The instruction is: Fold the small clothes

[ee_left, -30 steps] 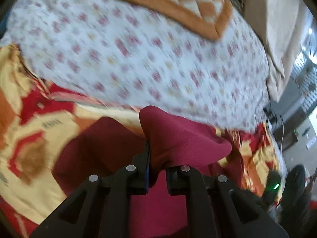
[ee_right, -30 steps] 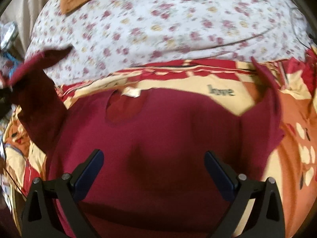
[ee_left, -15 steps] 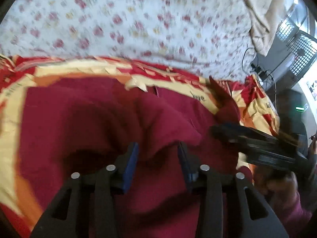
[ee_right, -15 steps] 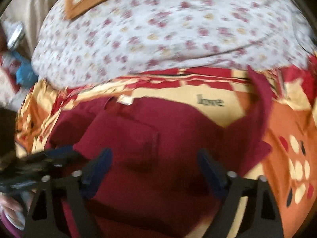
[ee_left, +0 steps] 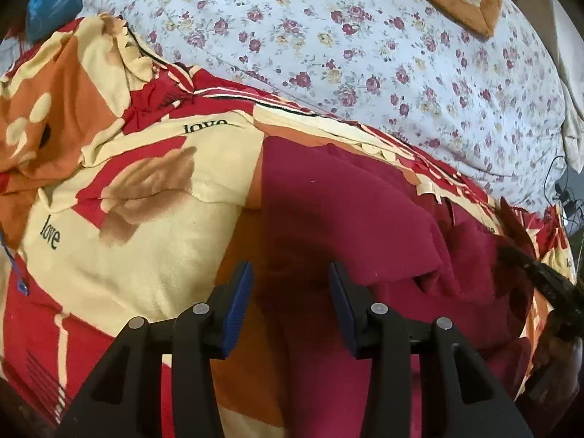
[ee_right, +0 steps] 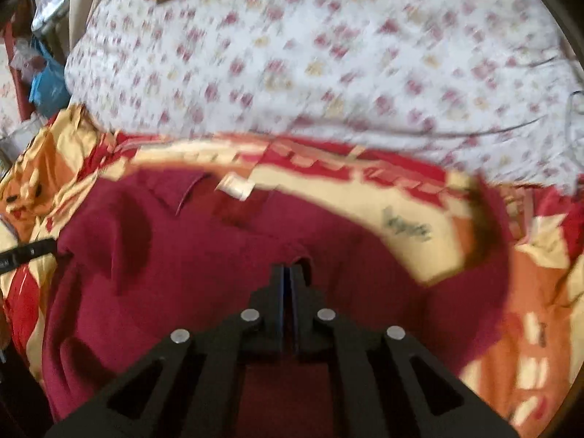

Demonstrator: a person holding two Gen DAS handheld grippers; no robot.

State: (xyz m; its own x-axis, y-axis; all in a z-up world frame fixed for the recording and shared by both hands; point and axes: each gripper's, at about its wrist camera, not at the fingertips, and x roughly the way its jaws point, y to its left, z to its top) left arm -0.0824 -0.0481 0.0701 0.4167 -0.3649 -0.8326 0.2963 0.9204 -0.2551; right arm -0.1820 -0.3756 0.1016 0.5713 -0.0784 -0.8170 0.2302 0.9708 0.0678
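Maroon shirt [ee_left: 365, 226]: laid on the "love"-printed blanket [ee_left: 146, 255] near the floral sheet's [ee_left: 365, 54] edge. Left gripper [ee_left: 290, 292]: jaws parted, empty, poised over the shirt's edge. Right gripper [ee_right: 286, 277]: clamped on a shirt fold. White neck label [ee_right: 235, 186]: unreadable.

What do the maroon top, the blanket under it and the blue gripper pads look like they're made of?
Maroon top: soft matte knit, probably cotton jersey; it drapes in rounded folds with no shine.
Patterned blanket: looks like plush fleece; fuzzy surface, printed "love" lettering with soft edges.
Blue pads on the left gripper: ribbed, likely rubber or soft plastic; the black fingers look like hard moulded plastic.
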